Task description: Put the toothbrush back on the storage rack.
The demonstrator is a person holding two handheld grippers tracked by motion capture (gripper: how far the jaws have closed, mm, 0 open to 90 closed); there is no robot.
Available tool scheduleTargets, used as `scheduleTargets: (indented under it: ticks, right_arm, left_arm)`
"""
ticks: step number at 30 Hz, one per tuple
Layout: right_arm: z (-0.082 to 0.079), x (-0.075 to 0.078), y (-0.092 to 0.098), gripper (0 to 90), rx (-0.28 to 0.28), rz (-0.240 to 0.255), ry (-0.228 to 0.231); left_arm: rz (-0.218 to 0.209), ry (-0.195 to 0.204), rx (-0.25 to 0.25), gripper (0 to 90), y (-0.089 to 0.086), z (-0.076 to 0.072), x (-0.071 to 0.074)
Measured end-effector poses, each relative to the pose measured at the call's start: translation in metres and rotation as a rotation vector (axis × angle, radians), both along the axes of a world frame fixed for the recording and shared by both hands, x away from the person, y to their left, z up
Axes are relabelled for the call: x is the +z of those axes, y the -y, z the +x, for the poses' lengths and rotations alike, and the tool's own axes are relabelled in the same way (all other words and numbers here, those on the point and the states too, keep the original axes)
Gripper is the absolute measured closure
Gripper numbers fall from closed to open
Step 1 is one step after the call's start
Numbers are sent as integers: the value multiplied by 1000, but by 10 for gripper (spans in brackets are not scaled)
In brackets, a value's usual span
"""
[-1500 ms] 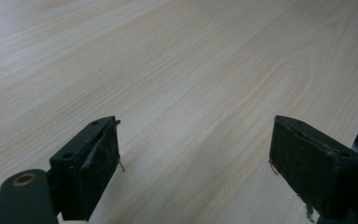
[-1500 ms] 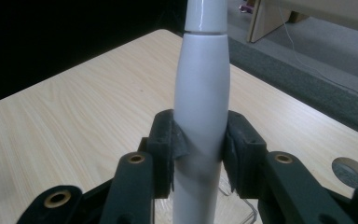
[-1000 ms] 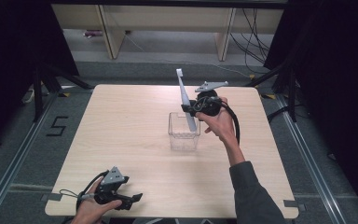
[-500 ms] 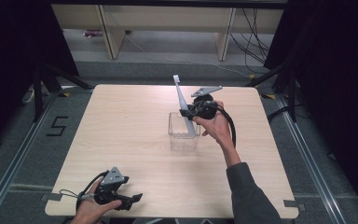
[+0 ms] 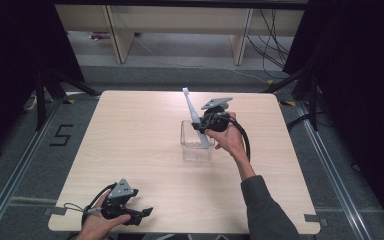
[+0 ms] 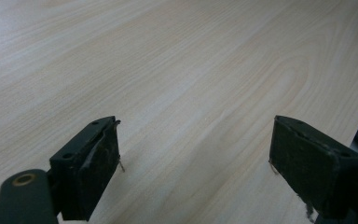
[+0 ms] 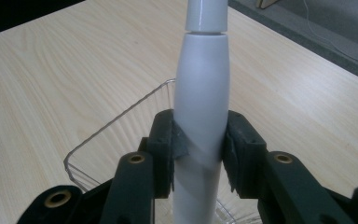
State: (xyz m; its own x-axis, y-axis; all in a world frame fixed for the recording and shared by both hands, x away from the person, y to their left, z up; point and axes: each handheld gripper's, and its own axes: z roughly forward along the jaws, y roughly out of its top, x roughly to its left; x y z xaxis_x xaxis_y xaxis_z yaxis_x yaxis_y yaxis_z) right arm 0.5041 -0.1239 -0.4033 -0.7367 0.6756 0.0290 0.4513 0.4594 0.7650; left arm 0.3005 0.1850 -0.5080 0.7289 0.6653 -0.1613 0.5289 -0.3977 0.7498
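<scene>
- my right gripper (image 7: 199,149) has its jaws clamped on a white electric toothbrush (image 7: 201,107); the pads press its handle from both sides.
- in the high view the toothbrush (image 5: 194,116) runs slanted, its narrow head end up and away from my right gripper (image 5: 203,126), its lower end down inside a clear plastic container (image 5: 196,145).
- the container (image 7: 121,126) sits directly below my right jaws, its open rim curving around the handle's lower part; whether the handle's end touches the bottom i cannot tell.
- my right hand (image 5: 226,136) holds the gripper just above the container's far right corner.
- my left gripper (image 5: 125,207) rests at the near left edge of the counter (image 5: 130,130), well apart from the container.
- in the left gripper view my left gripper (image 6: 196,163) has its jaws wide apart with nothing between them, just bare counter (image 6: 191,70) beneath.
</scene>
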Motion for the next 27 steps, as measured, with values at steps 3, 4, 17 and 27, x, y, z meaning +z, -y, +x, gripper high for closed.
scheduleTargets:
  ticks: [3, 4, 17, 27]
  right_arm:
    - [1, -3, -1, 666, 19, -29, 3]
    - [0, -5, -3, 665, -3, -13, -2]
    - [2, -12, -9, 665, 36, -73, -15]
    - [3, -17, -10, 665, 38, -96, -37]
  left_arm:
    - [0, 0, -1, 151, 0, 0, 0]
    - [-1, 1, 0, 151, 0, 0, 0]
    - [-1, 3, 0, 151, 0, 0, 0]
    - [-2, 1, 2, 151, 0, 0, 0]
